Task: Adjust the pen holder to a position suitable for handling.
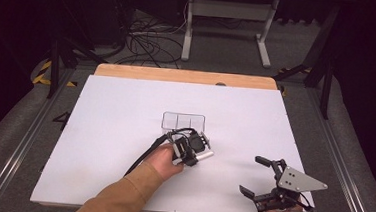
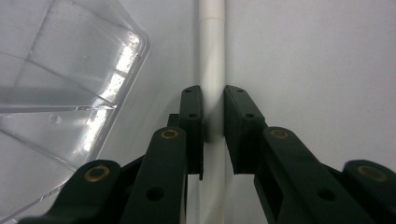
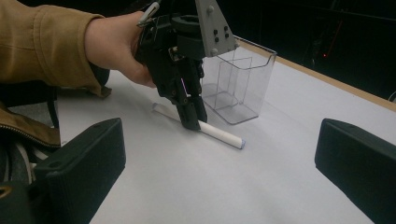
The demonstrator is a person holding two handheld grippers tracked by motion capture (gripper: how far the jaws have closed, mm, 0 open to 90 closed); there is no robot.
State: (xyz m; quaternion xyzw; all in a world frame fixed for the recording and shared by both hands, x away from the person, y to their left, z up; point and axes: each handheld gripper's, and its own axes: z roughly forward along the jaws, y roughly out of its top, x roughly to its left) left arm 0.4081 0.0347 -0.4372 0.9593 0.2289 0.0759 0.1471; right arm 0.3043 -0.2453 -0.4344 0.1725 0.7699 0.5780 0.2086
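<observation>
A white cylindrical stick lies flat on the white table sheet, just in front of a clear plastic compartment box. My left gripper points down onto it. In the left gripper view the two black jaws press on either side of the stick, with the clear box at the left. The right gripper view shows the left gripper shut on the stick beside the box. My right gripper rests near the front right edge, its jaws wide apart with nothing between them.
The table's bare wooden far edge borders the sheet. Beyond it are floor cables and a white stand. A tan sleeve reaches in from the bottom.
</observation>
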